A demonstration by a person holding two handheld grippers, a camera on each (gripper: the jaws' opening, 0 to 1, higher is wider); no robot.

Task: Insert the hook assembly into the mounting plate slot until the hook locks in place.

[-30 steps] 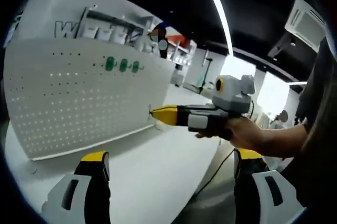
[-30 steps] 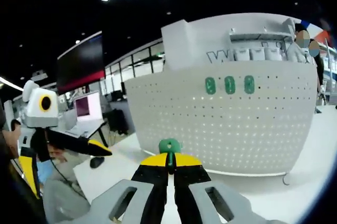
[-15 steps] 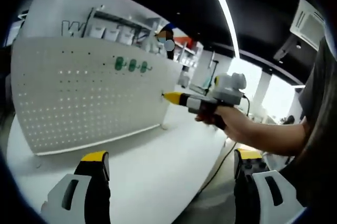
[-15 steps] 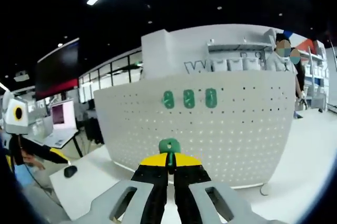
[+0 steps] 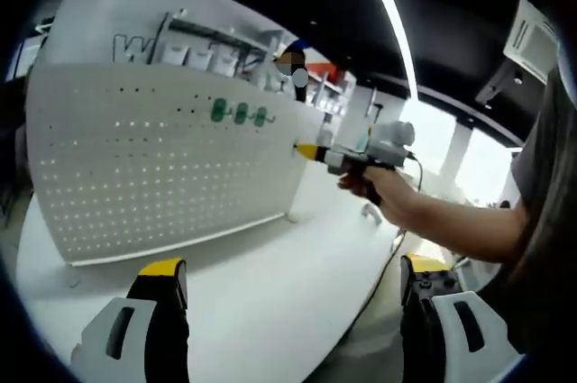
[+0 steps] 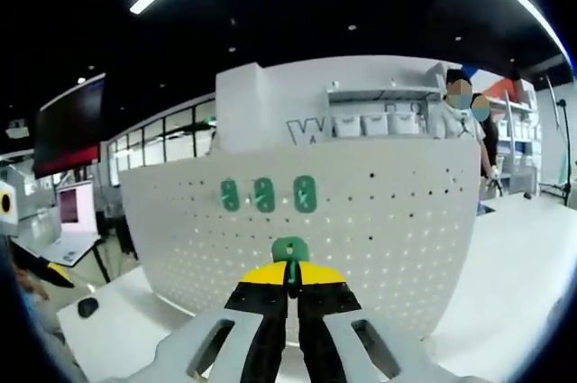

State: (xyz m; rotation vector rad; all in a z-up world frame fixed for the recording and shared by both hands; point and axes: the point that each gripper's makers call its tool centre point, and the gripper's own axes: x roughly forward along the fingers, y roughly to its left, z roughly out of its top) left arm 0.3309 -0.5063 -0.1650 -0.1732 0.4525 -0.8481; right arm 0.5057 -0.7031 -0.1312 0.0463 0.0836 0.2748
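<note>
A white perforated mounting plate [image 5: 135, 167] [image 6: 379, 221] stands upright on a white table. Three green hooks [image 5: 240, 113] [image 6: 263, 195] hang in a row near its top. In the right gripper view my right gripper [image 6: 290, 277] is shut on a green hook assembly [image 6: 290, 251], held a short way in front of the plate, below the row of hooks. In the left gripper view that right gripper [image 5: 305, 150] is held by a hand near the plate's right edge. My left gripper [image 5: 293, 311] stands open over the table, its jaws wide apart with nothing between them.
The white table [image 5: 261, 284] runs forward from the plate's foot. A cable [image 5: 379, 284] trails off its right edge. People [image 6: 469, 122] stand behind the plate by shelves with bins. A desk with a monitor [image 6: 68, 221] sits at far left.
My right gripper has carried the green hook assembly up and closer to the plate, toward its right part. The left gripper stays open and has hardly moved.
</note>
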